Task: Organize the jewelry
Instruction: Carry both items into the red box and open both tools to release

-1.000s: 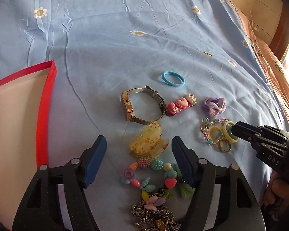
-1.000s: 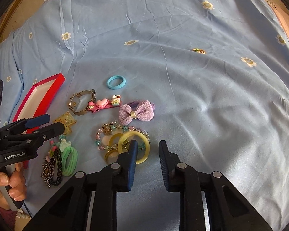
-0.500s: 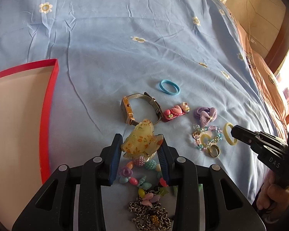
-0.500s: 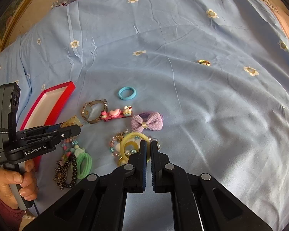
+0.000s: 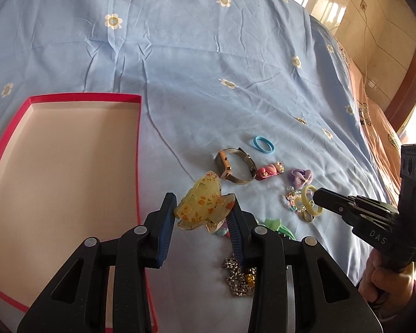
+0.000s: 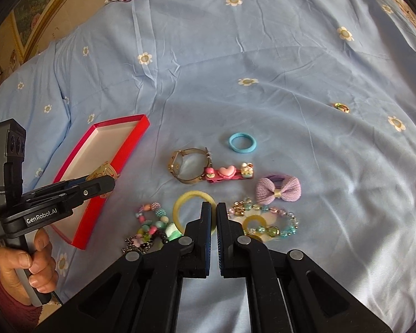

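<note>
Red-rimmed box (image 5: 138, 149) beside clip-holding left claw (image 5: 203, 216).

Glossy translucent plastic hair claw (image 5: 203, 204), shiny metal watch (image 5: 233, 165), matt creased cotton bedsheet (image 5: 197, 63).

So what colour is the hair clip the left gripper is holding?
Translucent yellow with small orange flowers; the hair clip shows best in the left wrist view.
</note>
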Available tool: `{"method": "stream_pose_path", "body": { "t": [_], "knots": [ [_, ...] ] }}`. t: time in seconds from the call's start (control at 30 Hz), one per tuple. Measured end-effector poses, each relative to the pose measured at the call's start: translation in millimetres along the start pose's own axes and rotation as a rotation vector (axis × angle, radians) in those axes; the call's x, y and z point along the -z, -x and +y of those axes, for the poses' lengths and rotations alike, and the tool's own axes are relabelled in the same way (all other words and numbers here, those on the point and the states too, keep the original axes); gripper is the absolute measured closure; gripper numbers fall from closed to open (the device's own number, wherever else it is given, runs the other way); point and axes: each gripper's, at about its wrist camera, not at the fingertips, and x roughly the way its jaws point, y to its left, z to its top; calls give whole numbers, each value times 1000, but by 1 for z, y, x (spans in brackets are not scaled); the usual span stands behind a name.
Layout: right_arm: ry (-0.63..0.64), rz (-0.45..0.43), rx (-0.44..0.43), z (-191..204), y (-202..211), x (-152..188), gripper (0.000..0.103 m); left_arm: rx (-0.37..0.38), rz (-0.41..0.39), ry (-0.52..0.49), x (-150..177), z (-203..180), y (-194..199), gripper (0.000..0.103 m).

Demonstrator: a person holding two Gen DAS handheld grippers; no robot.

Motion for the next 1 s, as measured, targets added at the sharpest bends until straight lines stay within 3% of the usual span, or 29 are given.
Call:
{"method": "stream_pose_path", "body": {
  "t": [0.6, 1.0],
  "knots": [
    [170, 48, -199, 123, -59, -33, 100, -162, -32, 104, -3, 106, 35, 69],
    [218, 117, -235, 182, -134, -64, 100, -242, 28, 134, -22, 166, 5, 69]
  ]
}}
